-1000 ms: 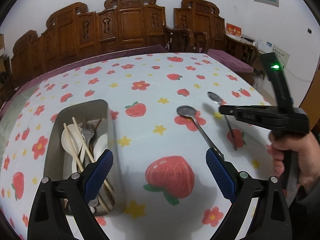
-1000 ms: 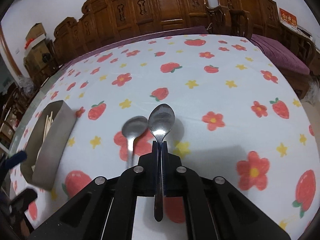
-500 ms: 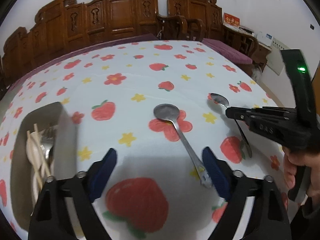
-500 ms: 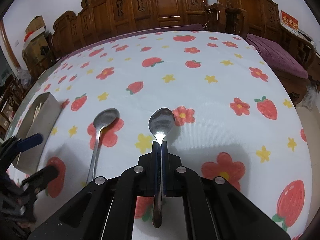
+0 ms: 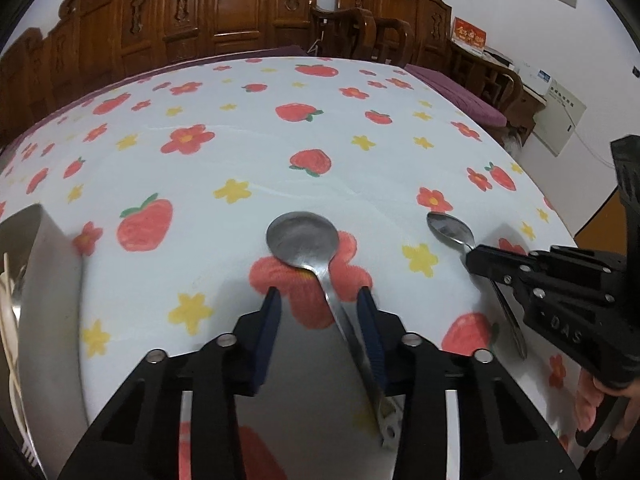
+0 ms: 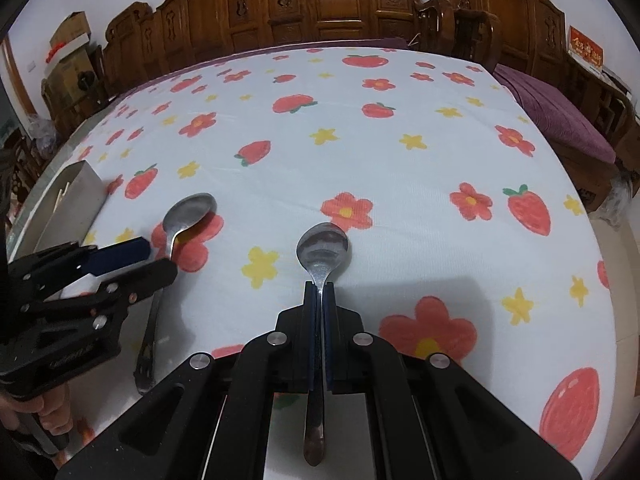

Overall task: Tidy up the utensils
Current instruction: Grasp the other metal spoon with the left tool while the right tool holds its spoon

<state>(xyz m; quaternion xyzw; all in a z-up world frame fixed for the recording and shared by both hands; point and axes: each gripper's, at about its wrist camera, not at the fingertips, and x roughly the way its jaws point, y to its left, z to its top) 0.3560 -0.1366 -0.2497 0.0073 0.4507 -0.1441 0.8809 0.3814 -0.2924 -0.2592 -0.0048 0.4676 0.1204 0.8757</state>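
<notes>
A large steel spoon (image 5: 304,240) lies on the strawberry tablecloth. My left gripper (image 5: 318,300) is open and straddles its handle, the right pad touching it. The same spoon (image 6: 188,212) and left gripper (image 6: 136,260) show in the right wrist view. My right gripper (image 6: 319,286) is shut on a smaller steel spoon (image 6: 323,246), bowl pointing forward just above the cloth. It also shows in the left wrist view (image 5: 450,228), with the right gripper (image 5: 472,258) to the right. A metal utensil tray (image 5: 44,280) holding chopsticks stands at the left.
The tray (image 6: 68,204) is at the left edge in the right wrist view. Carved wooden chairs (image 5: 240,12) line the far side of the table. The table's right edge drops off near a purple cushioned bench (image 6: 560,120).
My left gripper moved right, away from the tray, and forward over the large spoon's handle, and its jaws narrowed. The right gripper held its spoon and shifted slightly.
</notes>
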